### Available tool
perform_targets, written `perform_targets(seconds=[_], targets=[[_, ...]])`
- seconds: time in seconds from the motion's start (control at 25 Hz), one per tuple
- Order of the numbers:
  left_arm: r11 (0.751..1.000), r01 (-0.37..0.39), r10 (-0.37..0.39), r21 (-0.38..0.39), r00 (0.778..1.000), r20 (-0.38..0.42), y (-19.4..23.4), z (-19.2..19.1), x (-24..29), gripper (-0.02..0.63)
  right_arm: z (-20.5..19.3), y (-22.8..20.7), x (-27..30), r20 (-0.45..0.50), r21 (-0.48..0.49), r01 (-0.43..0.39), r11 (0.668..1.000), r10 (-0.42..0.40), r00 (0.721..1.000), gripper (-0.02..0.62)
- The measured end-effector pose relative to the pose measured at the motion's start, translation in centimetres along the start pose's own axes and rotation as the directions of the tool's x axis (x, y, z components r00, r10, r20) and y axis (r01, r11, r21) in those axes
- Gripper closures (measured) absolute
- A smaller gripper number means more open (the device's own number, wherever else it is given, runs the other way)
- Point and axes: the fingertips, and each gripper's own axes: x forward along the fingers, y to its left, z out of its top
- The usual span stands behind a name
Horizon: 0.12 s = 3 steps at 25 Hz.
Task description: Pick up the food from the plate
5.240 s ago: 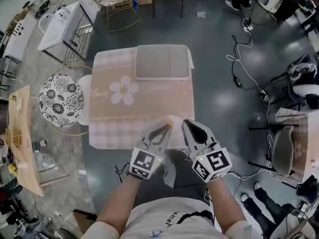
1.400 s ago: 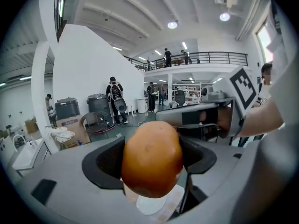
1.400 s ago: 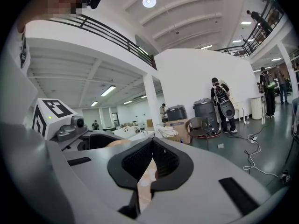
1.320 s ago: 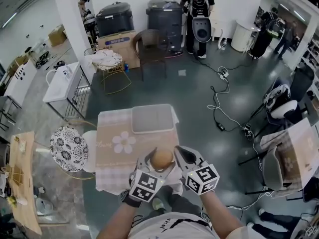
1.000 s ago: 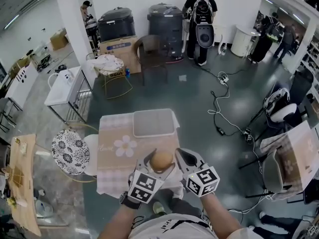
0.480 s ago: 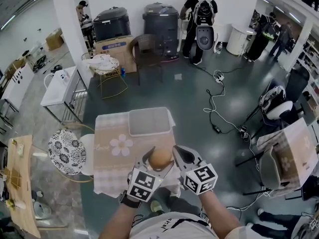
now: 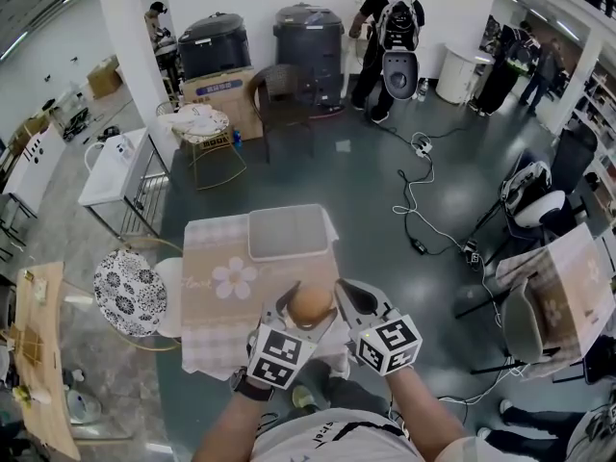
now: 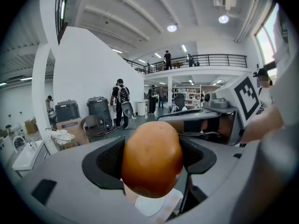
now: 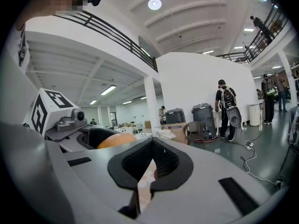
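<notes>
The round brown food [image 8: 152,158] is clamped in the left tongs [image 7: 308,308] and held up above the desk [image 7: 217,248], as it was a second ago. The right tongs [image 7: 344,295] are kept clenched, empty, just beside.

Food [image 7: 311,304]: round, smooth, orange-brown lump, clamped btwn left gripper [image 7: 309,307] jaws, up in air; white plate [image 8: 149,205] below it, 6 o'clock.

No text reads clearly. The box [image 7: 219,87] bears blue print, illegible. The tablecloth [image 7: 221,248] carries a script word, too small to read.
</notes>
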Motion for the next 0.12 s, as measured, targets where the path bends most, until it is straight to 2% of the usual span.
perform_targets(seconds=[0.12], targets=[[1.0,-0.002,0.002,0.0,1.0,0.0,-0.13,-0.02,-0.07,0.258,0.01,0.0,-0.19,0.0,-0.002,0.002,1.0,-0.002,1.0,0.581]])
